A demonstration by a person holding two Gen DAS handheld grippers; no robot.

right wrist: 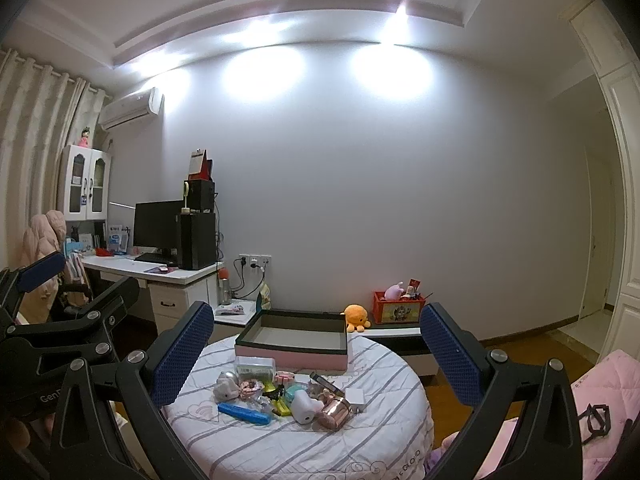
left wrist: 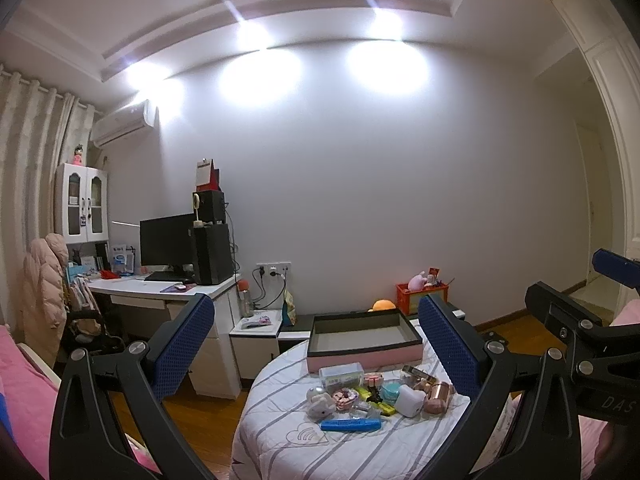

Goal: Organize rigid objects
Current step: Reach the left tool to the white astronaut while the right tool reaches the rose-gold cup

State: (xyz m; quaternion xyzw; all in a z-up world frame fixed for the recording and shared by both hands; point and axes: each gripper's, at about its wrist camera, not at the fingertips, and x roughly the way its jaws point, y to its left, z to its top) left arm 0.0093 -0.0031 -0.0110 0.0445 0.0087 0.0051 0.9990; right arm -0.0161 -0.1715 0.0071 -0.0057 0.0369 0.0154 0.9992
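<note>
A round table [left wrist: 288, 444] [right wrist: 384, 436] with a striped cloth carries a pile of small items: a blue case [left wrist: 349, 425] [right wrist: 244, 413], a clear plastic box [left wrist: 341, 375] [right wrist: 255, 367], a rose-gold cylinder [left wrist: 438, 397] [right wrist: 336, 413], a white block [left wrist: 411, 400] and a teal round tin [left wrist: 390, 391] [right wrist: 295, 393]. Behind them stands an open pink box [left wrist: 362, 338] [right wrist: 294, 344] with a dark rim. My left gripper [left wrist: 316, 344] and right gripper [right wrist: 316, 350] both hover open above the table, holding nothing.
A white desk [left wrist: 160, 292] [right wrist: 168, 276] with a monitor and computer tower stands at the left, a chair with a pink coat beside it. A low shelf holds an orange plush [right wrist: 356, 317] and a red toy crate [right wrist: 398, 307]. Pink bedding [right wrist: 600, 392] lies at the right.
</note>
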